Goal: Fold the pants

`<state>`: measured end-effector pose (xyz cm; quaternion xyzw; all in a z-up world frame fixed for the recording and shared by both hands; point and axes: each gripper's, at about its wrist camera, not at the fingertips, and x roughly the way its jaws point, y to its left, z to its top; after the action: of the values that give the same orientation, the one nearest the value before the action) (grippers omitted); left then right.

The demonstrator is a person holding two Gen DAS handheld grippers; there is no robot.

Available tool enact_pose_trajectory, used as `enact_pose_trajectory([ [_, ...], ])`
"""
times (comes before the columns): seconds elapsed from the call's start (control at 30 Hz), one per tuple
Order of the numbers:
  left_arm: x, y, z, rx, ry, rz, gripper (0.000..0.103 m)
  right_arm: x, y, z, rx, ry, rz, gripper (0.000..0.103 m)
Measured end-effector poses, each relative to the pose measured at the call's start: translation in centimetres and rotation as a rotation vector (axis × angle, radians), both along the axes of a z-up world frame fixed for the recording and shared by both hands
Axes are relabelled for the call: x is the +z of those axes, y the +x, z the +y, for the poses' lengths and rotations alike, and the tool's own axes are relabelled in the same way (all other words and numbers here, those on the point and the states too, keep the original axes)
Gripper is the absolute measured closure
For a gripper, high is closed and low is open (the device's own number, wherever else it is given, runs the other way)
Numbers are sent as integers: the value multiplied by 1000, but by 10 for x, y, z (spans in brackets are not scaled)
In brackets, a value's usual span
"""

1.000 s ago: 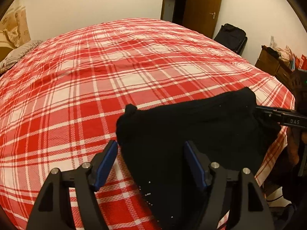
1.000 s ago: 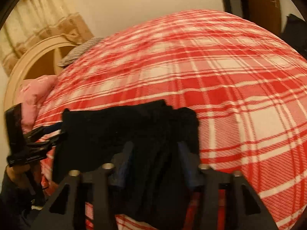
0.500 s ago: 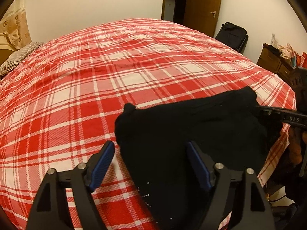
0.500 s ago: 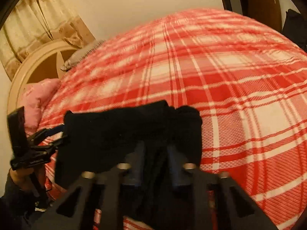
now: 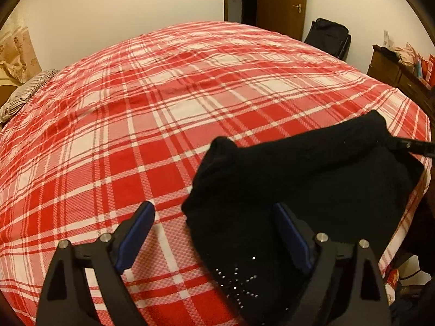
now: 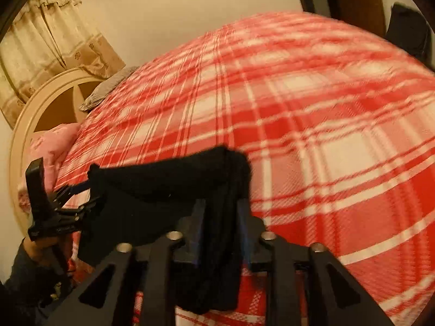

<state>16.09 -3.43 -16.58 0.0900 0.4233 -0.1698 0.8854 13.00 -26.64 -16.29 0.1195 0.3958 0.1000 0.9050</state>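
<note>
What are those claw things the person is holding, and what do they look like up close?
They are two matching hand-held grippers. The left gripper has black angular arms with triangular cut-outs, silver round bolts, and two fingers faced with blue pads. The right gripper is built the same way, its pads darker in this light. The hand below the left gripper wears a dark sleeve.

Home bedroom: plaid-covered bed [image 5: 163, 114], pillow [image 5: 24, 95], curtains [image 6: 49, 40].

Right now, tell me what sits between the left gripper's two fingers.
In the left wrist view, the left gripper has its jaws opening wide; between them lie a strip of the red plaid bedspread and the near edge of the black pants, not pinched.
</note>
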Motion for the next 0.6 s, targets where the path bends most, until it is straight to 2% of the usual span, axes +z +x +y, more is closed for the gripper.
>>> enact_pose_trajectory([
  [0.1,11,-5,5,21,-19,-34,11,20,-12,15,70,-9,-101,63],
  [0.17,18,-6,6,32,-6,-70,10,22,-16,33,160,-6,-117,61],
  [0.23,17,0,6,52,32,-75,10,15,-19,51,244,-26,-65,61],
  [0.37,8,10,9,59,42,-38,7,-13,-21,56,243,-108,50,61],
  [0.47,5,9,6,47,49,-37,4,-20,-24,48,246,-78,32,60],
  [0.6,6,4,7,46,39,-35,4,-19,-25,51,253,-104,28,60],
])
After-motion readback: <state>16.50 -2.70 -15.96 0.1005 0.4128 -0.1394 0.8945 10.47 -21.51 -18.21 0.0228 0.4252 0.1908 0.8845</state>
